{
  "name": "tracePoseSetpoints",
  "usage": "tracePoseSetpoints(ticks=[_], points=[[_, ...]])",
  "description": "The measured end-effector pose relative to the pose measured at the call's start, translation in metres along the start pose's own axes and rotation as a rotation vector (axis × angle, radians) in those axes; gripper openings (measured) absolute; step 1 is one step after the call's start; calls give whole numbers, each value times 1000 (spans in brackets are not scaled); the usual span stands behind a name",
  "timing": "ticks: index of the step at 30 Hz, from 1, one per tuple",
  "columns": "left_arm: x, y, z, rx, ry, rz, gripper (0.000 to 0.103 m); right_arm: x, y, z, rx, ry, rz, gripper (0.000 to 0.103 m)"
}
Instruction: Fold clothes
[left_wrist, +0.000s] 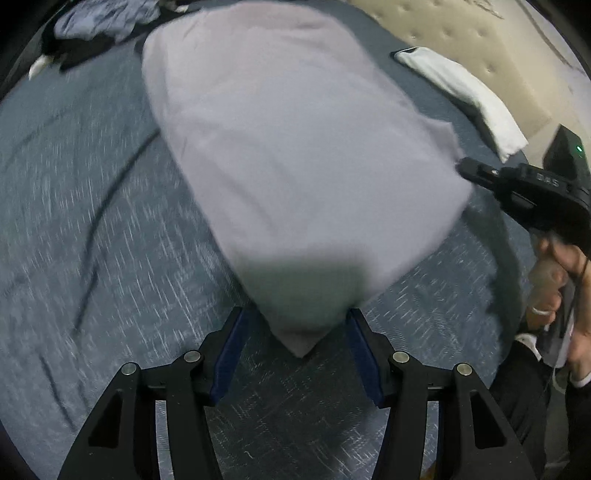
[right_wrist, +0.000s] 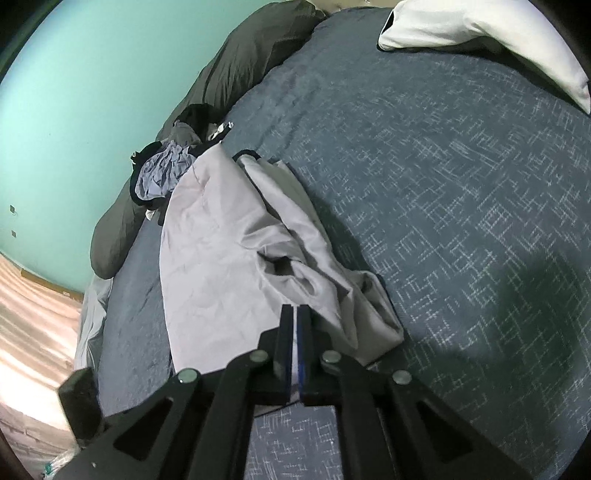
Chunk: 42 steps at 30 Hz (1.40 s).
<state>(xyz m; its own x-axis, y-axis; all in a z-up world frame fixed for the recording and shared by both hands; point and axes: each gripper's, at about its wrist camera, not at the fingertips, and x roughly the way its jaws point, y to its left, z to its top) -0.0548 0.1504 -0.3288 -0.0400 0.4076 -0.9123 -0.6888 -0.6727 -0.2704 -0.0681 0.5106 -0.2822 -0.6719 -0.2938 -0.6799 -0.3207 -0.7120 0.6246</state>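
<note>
Your right gripper (right_wrist: 295, 325) has its jaws pinched tight on the edge of the pale grey garment (right_wrist: 221, 258) spread on the blue bed (right_wrist: 461, 203). Your left gripper (left_wrist: 295, 332) holds its jaws half open astride the garment's near corner; seat the cloth deeper before closing.

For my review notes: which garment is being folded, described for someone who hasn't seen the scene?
On the blue crosshatch-patterned bedspread, find the pale lilac-grey fabric garment spread in the middle. Unlike the crumpled blue-and-black clothes pile behind it, its near edge is pinched in the right claw.
</note>
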Motion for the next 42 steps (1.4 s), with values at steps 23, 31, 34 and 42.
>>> tracePoseSetpoints(ticks=[23, 31, 34, 42], points=[[0, 12, -10, -127, -65, -71, 61, 15, -17, -5, 63, 0, -28, 0], [2, 5, -17, -124, -70, -52, 61, 30, -25, -8, 83, 23, -40, 0], [-14, 3, -15, -127, -99, -62, 60, 21, -17, -3, 56, 19, -26, 0], [-45, 6, 18, -126, -184, -36, 60, 1, 31, 34, -93, -33, 57, 1]])
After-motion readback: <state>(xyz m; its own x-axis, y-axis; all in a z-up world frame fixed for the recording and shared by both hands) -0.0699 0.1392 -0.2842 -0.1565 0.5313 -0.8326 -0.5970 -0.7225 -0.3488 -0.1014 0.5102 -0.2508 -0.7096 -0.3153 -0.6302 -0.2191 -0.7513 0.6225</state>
